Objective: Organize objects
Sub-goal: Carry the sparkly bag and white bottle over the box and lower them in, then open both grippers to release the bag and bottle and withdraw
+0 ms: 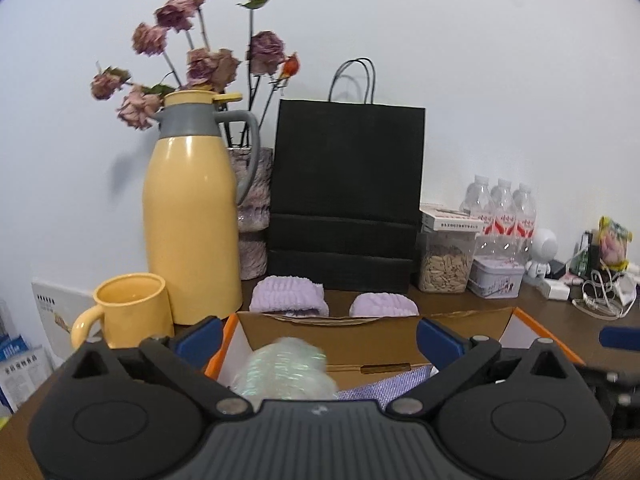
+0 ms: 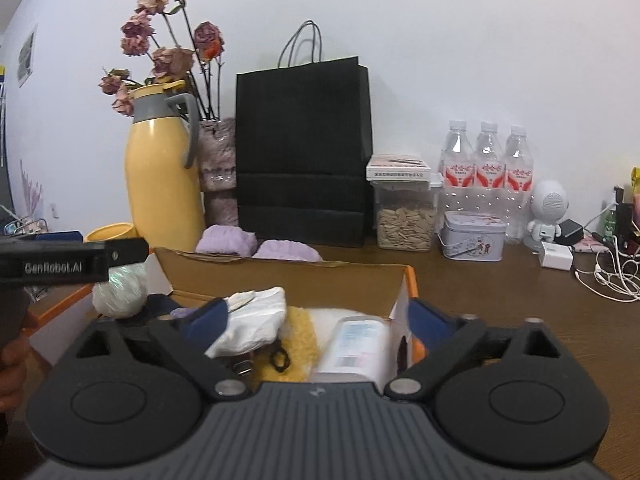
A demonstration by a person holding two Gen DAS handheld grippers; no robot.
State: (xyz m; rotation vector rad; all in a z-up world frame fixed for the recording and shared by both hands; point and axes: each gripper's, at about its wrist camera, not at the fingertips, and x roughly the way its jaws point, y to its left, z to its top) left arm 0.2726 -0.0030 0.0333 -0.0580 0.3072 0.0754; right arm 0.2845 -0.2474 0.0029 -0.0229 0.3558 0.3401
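Note:
An open cardboard box with orange edges stands on the brown table. In the left wrist view it holds an iridescent ball and purple fabric. My left gripper is open wide over the box's left end, nothing pressed between its blue pads. In the right wrist view the box holds a white cloth, a yellow fluffy piece, a white bottle and the iridescent ball. My right gripper is open, its fingers astride the box's right wall, gripping nothing.
Two lilac fluffy bands lie just behind the box. A yellow mug, yellow thermos, vase of dried roses and black paper bag line the wall. A seed jar, water bottles, tin and cables sit right.

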